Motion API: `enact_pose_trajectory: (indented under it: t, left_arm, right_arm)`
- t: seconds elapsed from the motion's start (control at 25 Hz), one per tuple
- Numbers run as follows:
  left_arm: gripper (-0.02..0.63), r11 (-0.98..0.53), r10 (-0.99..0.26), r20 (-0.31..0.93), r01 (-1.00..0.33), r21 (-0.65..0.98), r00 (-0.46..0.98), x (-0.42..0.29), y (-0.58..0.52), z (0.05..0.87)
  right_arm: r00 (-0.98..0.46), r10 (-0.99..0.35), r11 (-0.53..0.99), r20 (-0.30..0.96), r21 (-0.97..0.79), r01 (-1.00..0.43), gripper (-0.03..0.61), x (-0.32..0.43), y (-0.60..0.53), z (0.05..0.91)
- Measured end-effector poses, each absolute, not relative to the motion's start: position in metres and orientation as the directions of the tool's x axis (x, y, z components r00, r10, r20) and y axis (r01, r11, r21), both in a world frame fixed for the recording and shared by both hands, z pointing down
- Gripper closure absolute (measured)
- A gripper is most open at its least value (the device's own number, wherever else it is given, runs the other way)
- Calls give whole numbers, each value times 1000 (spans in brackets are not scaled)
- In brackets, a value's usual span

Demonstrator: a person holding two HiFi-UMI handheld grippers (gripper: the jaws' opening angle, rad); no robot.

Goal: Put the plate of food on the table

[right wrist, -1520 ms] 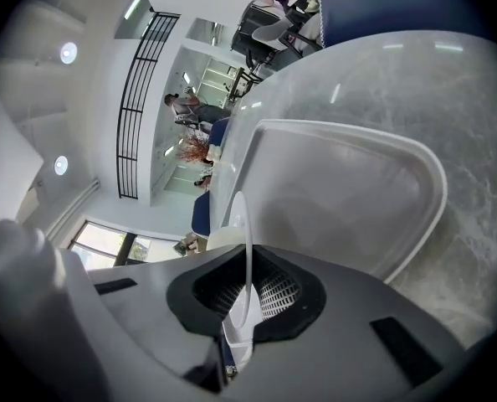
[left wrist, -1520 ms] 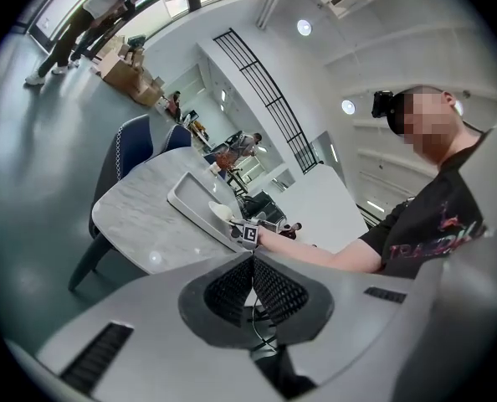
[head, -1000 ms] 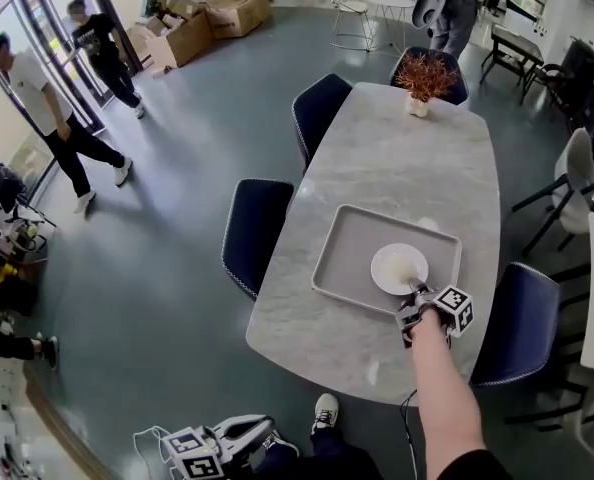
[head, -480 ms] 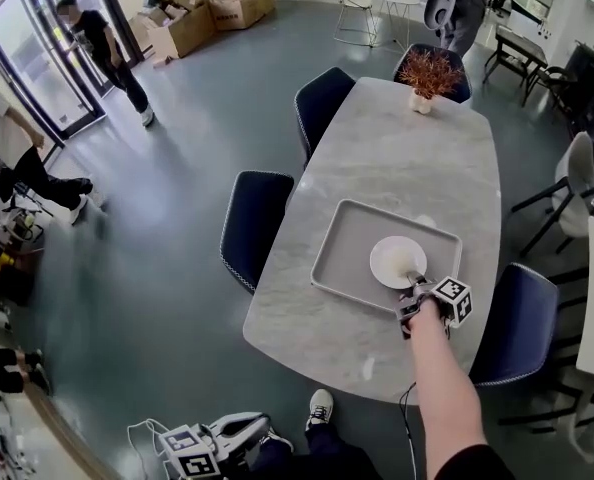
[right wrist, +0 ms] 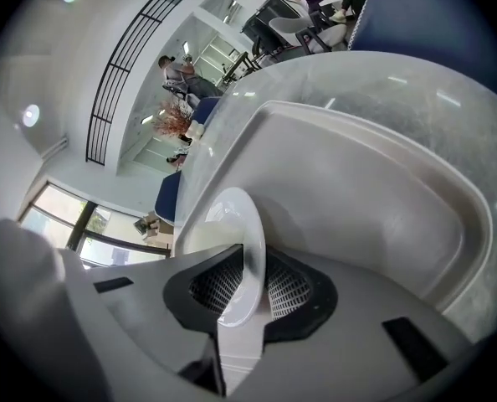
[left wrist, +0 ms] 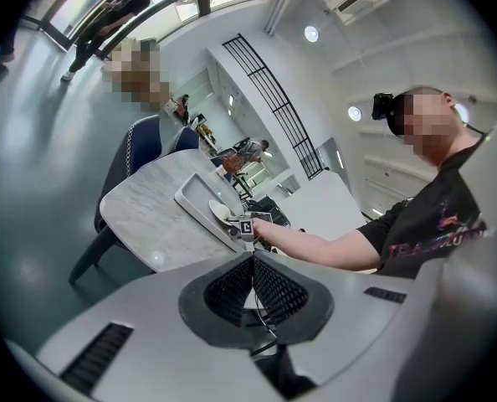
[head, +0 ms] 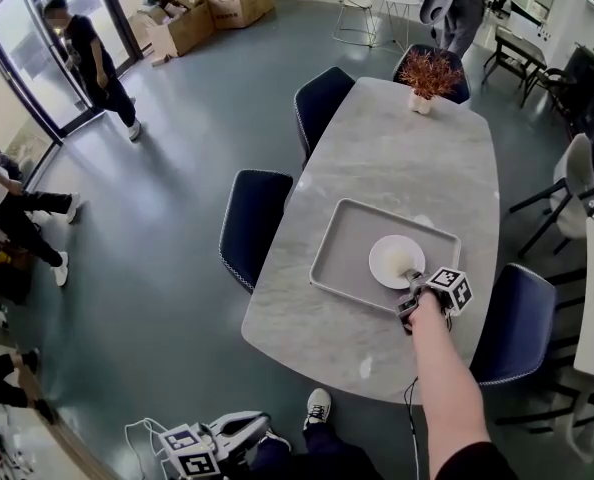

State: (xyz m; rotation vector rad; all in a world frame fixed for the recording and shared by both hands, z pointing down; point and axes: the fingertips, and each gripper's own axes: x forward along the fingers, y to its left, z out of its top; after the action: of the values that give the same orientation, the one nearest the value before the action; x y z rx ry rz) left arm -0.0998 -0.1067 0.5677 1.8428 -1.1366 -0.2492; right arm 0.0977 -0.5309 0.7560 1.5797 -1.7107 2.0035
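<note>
Two grippers: right gripper [head: 413,282], jaws just eased apart, loosely straddles the rim of the white plate [head: 392,258] lying in the grey tray [head: 345,253] on the marble table [head: 397,158]; left gripper [head: 262,428] closed, empty, beside the table; potted plant [head: 427,76] at far end.

This looks like an open office lounge or canteen. A long marble-topped table [head: 377,158] has dark blue padded chairs [head: 252,226] beside it on a smooth grey floor [head: 167,138]. There are tall glass doors [head: 32,43], cardboard boxes [head: 182,30] piled by the wall, and people [head: 92,58] walking about.
</note>
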Motion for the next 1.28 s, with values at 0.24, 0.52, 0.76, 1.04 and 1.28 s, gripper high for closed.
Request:
enact_pose_trajectory:
  t: [0.24,0.52,0.76,1.04,1.28]
  left_arm:
    - [607,-133,-794,276,-598,791,542,-100,-104,568]
    - [607,-140,-797,267,-596,791,541,-100,-102,567]
    - [607,-172,-790,242,-582,795,563,-97,-102,564]
    - [607,-224,-767,219,-571,790,604,-98,-96,558]
    - [607,-272,-744,205,-569,776,636,-104,-89,545]
  right_arm:
    - [-453,-494,-351,742,-647,-677,492,100,-530,756]
    - [-431,-492,-338,756,-622,-706,430,105,-527,749]
    - [-390,-564,-315,728,-627,-713,431,121,-527,723]
    - [-451,-648,-170,614,-694,-700,569,121,-509,679]
    - [-567,-665,-15,487,-768,-641,569,99,-465,639]
